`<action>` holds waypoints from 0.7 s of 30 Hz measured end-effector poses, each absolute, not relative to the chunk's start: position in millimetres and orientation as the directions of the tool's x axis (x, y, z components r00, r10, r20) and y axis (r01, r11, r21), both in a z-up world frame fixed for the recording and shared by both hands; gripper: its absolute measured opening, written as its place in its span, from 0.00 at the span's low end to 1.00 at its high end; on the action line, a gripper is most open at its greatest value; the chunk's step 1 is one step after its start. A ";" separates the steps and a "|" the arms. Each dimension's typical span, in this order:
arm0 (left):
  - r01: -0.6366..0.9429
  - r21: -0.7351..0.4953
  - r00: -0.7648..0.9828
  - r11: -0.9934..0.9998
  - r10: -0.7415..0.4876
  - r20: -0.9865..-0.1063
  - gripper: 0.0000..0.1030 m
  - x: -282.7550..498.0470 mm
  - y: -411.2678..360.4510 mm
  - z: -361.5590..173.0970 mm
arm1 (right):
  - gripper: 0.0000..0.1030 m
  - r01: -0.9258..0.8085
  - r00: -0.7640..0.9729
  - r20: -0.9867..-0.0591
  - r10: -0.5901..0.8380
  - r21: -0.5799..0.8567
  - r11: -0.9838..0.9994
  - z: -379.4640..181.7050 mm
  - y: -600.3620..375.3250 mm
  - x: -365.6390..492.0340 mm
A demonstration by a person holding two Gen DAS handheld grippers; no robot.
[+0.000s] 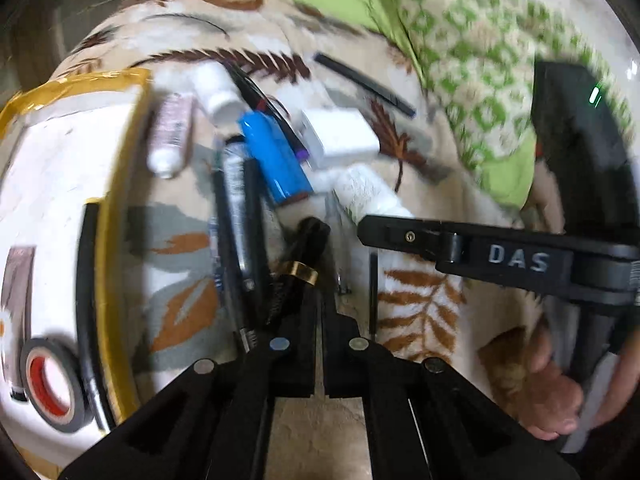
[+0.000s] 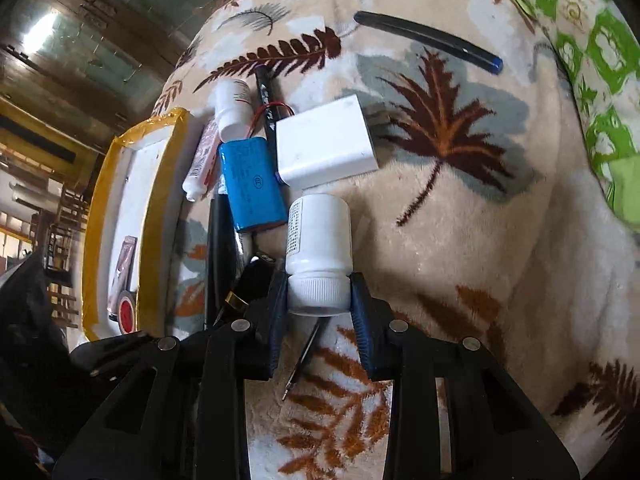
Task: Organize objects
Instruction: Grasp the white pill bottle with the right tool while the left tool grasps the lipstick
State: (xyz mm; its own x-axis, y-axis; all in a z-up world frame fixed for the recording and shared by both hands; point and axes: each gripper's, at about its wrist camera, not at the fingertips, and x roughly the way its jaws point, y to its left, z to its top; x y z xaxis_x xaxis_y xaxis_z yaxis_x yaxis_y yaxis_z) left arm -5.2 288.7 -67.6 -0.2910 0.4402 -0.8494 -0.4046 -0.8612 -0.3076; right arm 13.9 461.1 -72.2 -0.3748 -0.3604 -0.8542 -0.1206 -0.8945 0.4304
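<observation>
My right gripper [image 2: 319, 294] is shut on the cap end of a white pill bottle [image 2: 318, 236] lying on the leaf-patterned blanket; the bottle also shows in the left wrist view [image 1: 368, 192]. My left gripper [image 1: 322, 312] is shut on a black tube with a gold band [image 1: 304, 256]. Beyond lie a blue battery pack [image 2: 252, 184], a white box [image 2: 326, 142], a second white bottle [image 2: 232, 104], a pink-printed tube [image 2: 202, 160] and black pens [image 2: 220, 248].
A white tray with yellow taped rim [image 1: 116, 184] lies at the left, holding a roll of black tape [image 1: 52, 384] and a black pen. A separate black pen [image 2: 428, 38] lies farther off. A green patterned cloth [image 2: 600, 64] lies at the right.
</observation>
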 end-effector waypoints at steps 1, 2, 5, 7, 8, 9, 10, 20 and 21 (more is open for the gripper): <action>-0.386 -0.328 -0.299 -0.862 0.453 -0.840 0.01 -4.9 282.3 -65.9 | 0.29 -0.119 -0.379 -0.853 -0.360 0.431 -0.895 -70.9 461.4 14.1; -0.368 -0.337 -0.305 -0.866 0.455 -0.837 0.07 -6.2 278.4 -65.8 | 0.29 -0.120 -0.379 -0.853 -0.358 0.429 -0.895 -70.7 461.8 14.3; -0.338 -0.360 -0.272 -0.870 0.456 -0.847 0.53 -12.6 277.0 -74.7 | 0.29 -0.125 -0.373 -0.853 -0.365 0.436 -0.892 -73.6 462.5 15.6; -0.360 -0.383 -0.271 -0.851 0.488 -0.829 0.54 -10.5 280.3 -74.2 | 0.29 -0.121 -0.365 -0.856 -0.365 0.432 -0.894 -75.4 461.6 14.7; -0.373 -0.368 -0.287 -0.852 0.483 -0.827 0.54 -8.6 282.0 -71.1 | 0.29 -0.120 -0.363 -0.856 -0.368 0.435 -0.893 -75.9 461.6 14.8; -0.383 -0.372 -0.297 -0.846 0.494 -0.817 0.56 -5.6 281.4 -67.8 | 0.29 -0.118 -0.363 -0.855 -0.371 0.437 -0.892 -75.9 461.5 15.0; -0.385 -0.377 -0.304 -0.842 0.501 -0.810 0.62 -4.5 280.6 -65.7 | 0.29 -0.116 -0.362 -0.855 -0.370 0.436 -0.893 -76.0 461.6 14.8; -0.457 -0.235 -0.247 -0.858 0.376 -0.893 0.40 -10.3 301.3 -84.2 | 0.29 -0.133 -0.362 -0.850 -0.383 0.453 -0.881 -78.1 466.4 12.7; -0.462 -0.237 -0.243 -0.855 0.378 -0.893 0.39 -10.3 302.8 -86.0 | 0.29 -0.136 -0.361 -0.850 -0.383 0.454 -0.880 -78.7 467.1 11.9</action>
